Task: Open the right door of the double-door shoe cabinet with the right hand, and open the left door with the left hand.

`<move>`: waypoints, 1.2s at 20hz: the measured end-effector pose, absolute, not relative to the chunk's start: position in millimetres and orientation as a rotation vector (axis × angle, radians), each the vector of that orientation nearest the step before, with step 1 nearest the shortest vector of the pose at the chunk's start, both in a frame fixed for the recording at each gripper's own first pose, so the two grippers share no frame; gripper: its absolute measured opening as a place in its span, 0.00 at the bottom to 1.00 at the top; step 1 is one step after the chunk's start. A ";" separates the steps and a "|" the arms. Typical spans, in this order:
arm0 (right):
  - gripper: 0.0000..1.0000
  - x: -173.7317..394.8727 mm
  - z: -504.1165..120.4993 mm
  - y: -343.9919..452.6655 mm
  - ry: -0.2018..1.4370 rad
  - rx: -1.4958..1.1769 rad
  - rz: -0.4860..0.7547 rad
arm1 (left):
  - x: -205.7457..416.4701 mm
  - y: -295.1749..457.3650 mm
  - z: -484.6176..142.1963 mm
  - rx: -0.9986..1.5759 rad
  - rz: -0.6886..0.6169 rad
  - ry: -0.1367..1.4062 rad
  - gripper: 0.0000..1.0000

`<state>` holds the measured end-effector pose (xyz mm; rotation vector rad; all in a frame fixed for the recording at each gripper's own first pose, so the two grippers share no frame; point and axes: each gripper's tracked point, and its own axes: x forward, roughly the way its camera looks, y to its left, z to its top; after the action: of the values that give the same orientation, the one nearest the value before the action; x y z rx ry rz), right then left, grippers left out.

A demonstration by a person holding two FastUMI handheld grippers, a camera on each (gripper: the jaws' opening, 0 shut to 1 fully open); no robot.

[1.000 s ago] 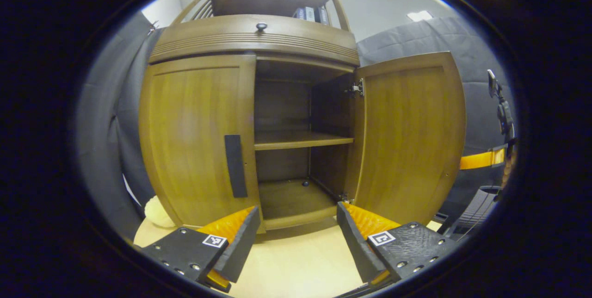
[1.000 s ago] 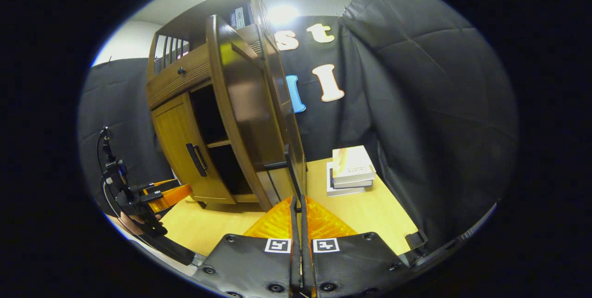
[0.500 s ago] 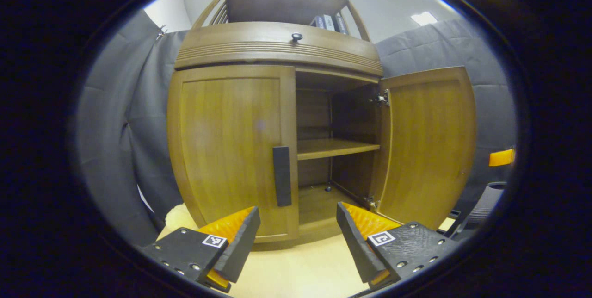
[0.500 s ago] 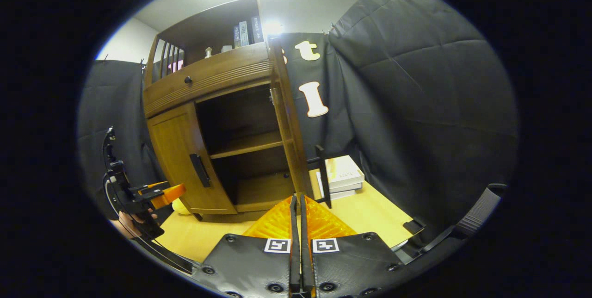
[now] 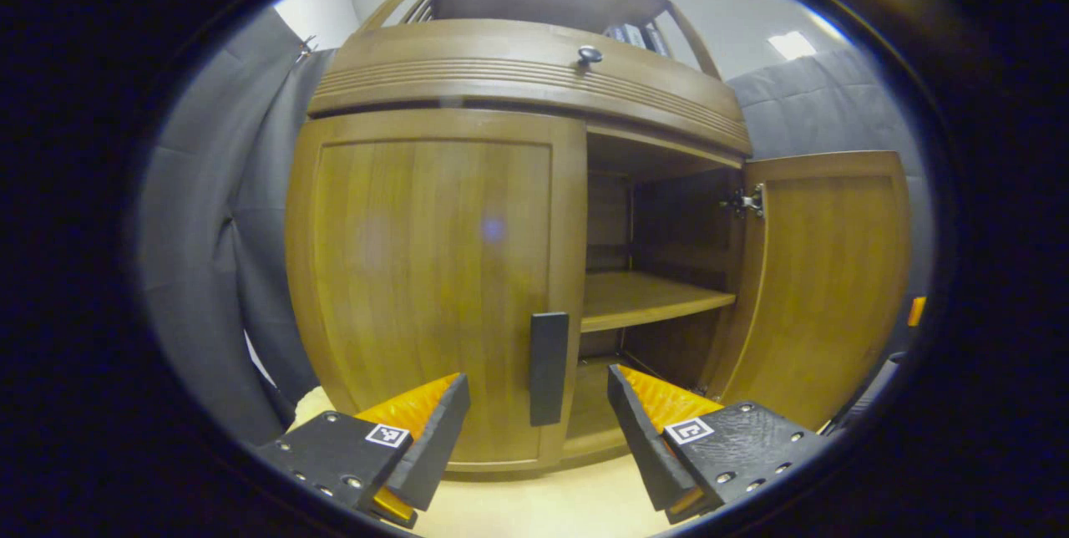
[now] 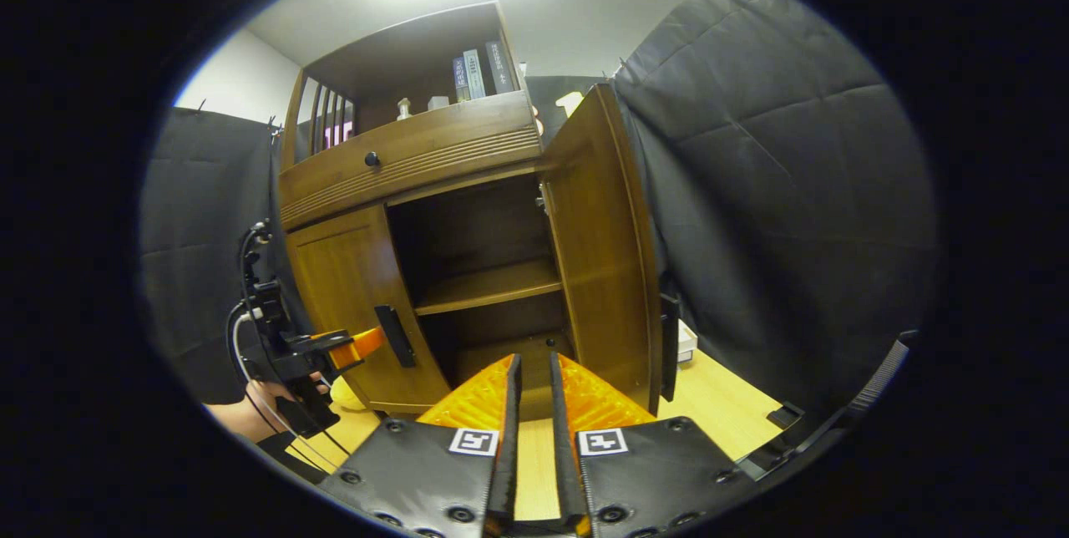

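One brown wooden left door (image 5: pixel 434 287) remains; my spread left gripper (image 5: pixel 534 429) should straddle its dark vertical handle (image 5: pixel 548 368), then clench; right gripper (image 6: pixel 532 438) slightly parted, empty.

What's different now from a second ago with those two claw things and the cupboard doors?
The right door has swung fully open, and the right gripper, a second ago shut on its handle, has let go, backed off and parted slightly. The left gripper, open throughout, has closed in on the left door's handle. The left door stayed closed.
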<state>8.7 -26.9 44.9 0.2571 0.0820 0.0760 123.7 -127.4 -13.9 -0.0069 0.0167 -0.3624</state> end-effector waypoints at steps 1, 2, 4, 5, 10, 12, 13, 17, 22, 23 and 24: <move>0.39 14.5 46.7 -22.5 0.090 0.257 0.088 | 129.2 -129.2 -14.8 -0.011 -0.359 0.024 0.97; 0.59 18.4 47.3 -17.1 0.096 0.255 0.104 | 134.4 -129.7 -16.5 -0.013 -0.355 0.029 0.97; 1.00 23.4 46.7 -20.4 0.098 0.235 0.095 | 142.8 -132.7 -17.1 -0.008 -0.336 0.034 0.97; 0.92 25.5 46.3 -20.7 0.094 0.223 0.095 | 147.3 -134.2 -16.6 -0.004 -0.322 0.034 0.97; 0.98 42.1 49.2 -25.1 0.085 0.245 0.081 | 162.0 -145.7 -23.8 0.004 -0.279 0.033 0.97; 0.98 47.4 48.4 -31.6 0.088 0.267 0.069 | 168.2 -150.0 -28.8 0.005 -0.254 0.046 0.81; 0.98 49.6 48.5 -34.4 0.088 0.276 0.066 | 169.4 -151.2 -29.2 0.005 -0.237 0.046 0.72; 0.98 56.2 40.8 -42.2 0.111 0.287 0.056 | 178.5 -146.0 -37.8 0.032 -0.143 0.058 0.47; 0.92 55.9 33.1 -41.7 0.125 0.260 0.057 | 177.9 -147.3 -38.8 0.015 -0.155 0.045 0.18; 0.92 54.0 30.7 -40.4 0.126 0.249 0.061 | 178.3 -148.6 -38.3 0.016 -0.163 0.041 0.14; 0.98 52.3 29.4 -39.3 0.127 0.239 0.066 | 177.6 -147.2 -43.1 0.010 -0.168 0.040 0.10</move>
<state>52.3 -39.3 29.4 0.2390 0.1272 0.0662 177.6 -147.2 -43.1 0.0099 0.0398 -0.1684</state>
